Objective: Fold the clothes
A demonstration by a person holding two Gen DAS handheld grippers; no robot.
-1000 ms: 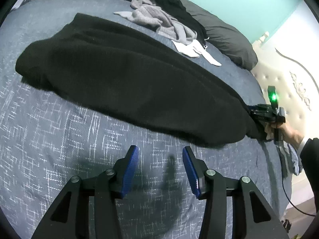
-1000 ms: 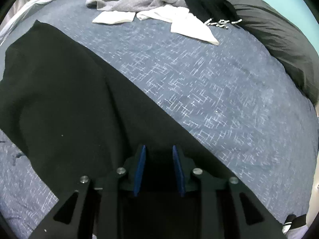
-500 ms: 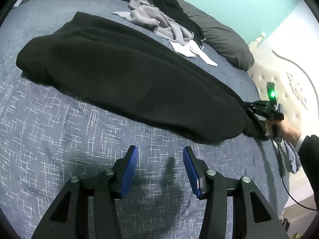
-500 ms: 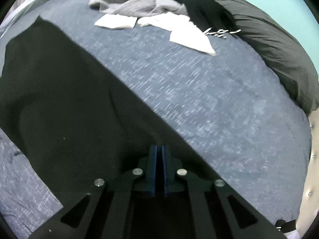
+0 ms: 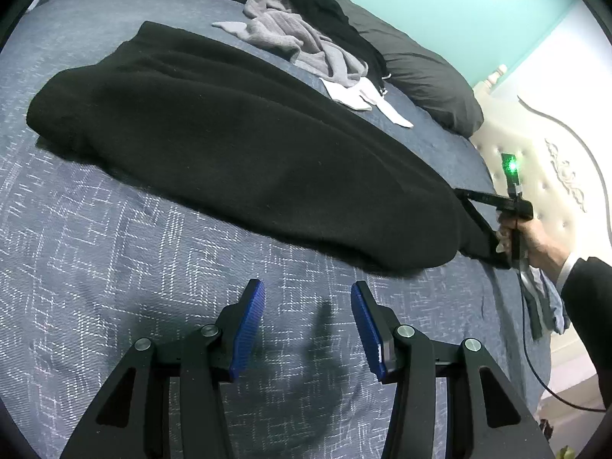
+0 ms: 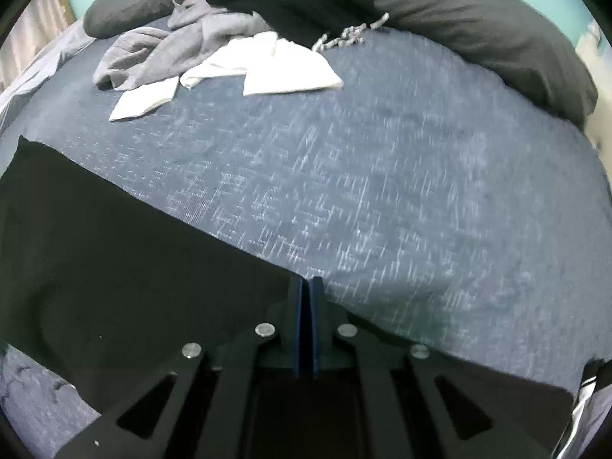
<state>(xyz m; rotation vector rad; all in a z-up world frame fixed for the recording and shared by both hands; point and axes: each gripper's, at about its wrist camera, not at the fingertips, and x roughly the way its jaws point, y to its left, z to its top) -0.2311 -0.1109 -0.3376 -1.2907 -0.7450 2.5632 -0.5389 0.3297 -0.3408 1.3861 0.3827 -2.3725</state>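
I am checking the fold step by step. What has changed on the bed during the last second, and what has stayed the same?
The right gripper closed its jaws on the near edge of the black garment, then began lifting and turning it, tightening that corner. The left gripper stayed open and empty above the blue bedspread. The grey and white clothes by the pillows did not move.

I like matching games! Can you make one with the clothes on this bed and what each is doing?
Things:
1. black garment
2. grey garment
3. white cloth
4. left hand-held gripper

States:
A. open over bare bedspread
B. crumpled near the pillows
C. pinched at one end by the right hand-held gripper
D. lying flat beside the grey heap

Pairs: 1-C, 2-B, 3-D, 4-A
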